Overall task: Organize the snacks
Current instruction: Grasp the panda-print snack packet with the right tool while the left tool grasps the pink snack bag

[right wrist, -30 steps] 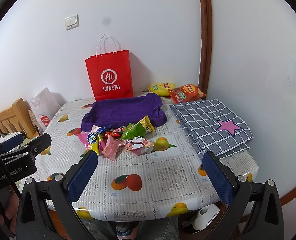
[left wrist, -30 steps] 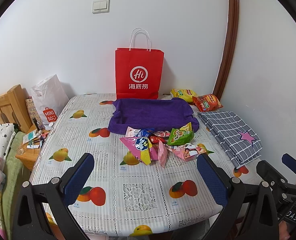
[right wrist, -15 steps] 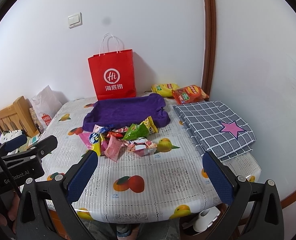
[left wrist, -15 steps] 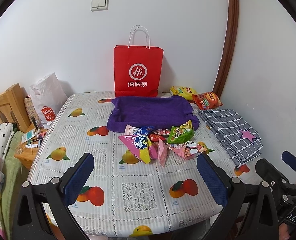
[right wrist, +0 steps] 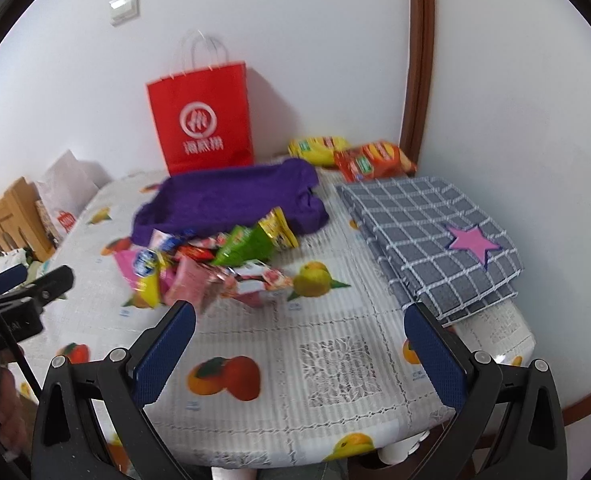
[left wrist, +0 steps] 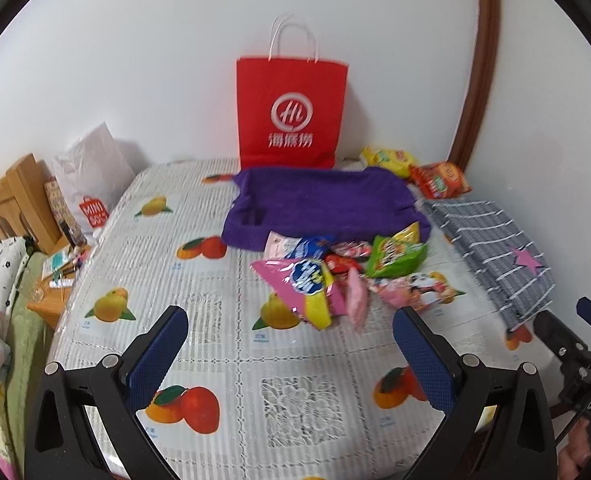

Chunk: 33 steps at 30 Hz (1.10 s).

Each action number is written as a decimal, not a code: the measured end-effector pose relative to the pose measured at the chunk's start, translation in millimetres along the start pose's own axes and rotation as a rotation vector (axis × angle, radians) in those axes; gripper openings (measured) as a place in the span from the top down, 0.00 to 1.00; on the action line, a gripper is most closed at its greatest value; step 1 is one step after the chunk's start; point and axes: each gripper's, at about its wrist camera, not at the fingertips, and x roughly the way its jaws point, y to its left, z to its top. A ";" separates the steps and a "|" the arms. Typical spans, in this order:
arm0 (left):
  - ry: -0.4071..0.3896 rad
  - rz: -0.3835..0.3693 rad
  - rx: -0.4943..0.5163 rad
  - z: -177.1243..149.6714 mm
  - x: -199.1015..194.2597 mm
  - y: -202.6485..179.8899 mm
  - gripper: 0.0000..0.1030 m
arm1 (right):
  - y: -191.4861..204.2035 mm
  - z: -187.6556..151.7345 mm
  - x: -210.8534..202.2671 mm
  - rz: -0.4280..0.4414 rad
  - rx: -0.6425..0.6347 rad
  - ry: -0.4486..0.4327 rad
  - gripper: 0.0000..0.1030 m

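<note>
A pile of small snack packets [left wrist: 343, 276] [right wrist: 215, 264] lies mid-table, with a pink and yellow bag [left wrist: 303, 284] and a green bag [left wrist: 395, 258] in it. Behind it lies a purple cloth tray [left wrist: 319, 204] [right wrist: 231, 200]. A yellow bag [left wrist: 387, 158] and an orange bag [left wrist: 441, 178] sit at the back right corner. My left gripper [left wrist: 291, 344] is open and empty, short of the pile. My right gripper [right wrist: 299, 340] is open and empty, just in front of the pile.
A red paper bag [left wrist: 291, 112] stands against the wall. A folded grey checked cloth with a pink star [right wrist: 435, 236] lies on the right. The fruit-print tablecloth [left wrist: 199, 280] covers the table. A white shopping bag [left wrist: 91, 184] and wooden furniture [left wrist: 7, 204] are off the left edge.
Both grippers have moved forward toward the snack pile, which now looks larger and closer. The right view has swung slightly left. Jaws stay open.
</note>
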 end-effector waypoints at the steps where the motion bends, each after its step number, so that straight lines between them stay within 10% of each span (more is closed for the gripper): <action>1: 0.018 0.002 -0.008 -0.2 11.2 3.3 0.00 | -2.8 0.0 11.4 -0.003 0.003 0.018 0.00; 17: 0.131 -0.004 -0.110 1.6 93.7 56.9 0.02 | 27.6 25.1 120.7 0.068 -0.067 0.127 0.02; 33: 0.145 -0.106 -0.101 13.0 125.7 41.3 0.02 | 26.8 -3.3 168.6 0.098 -0.094 0.239 0.43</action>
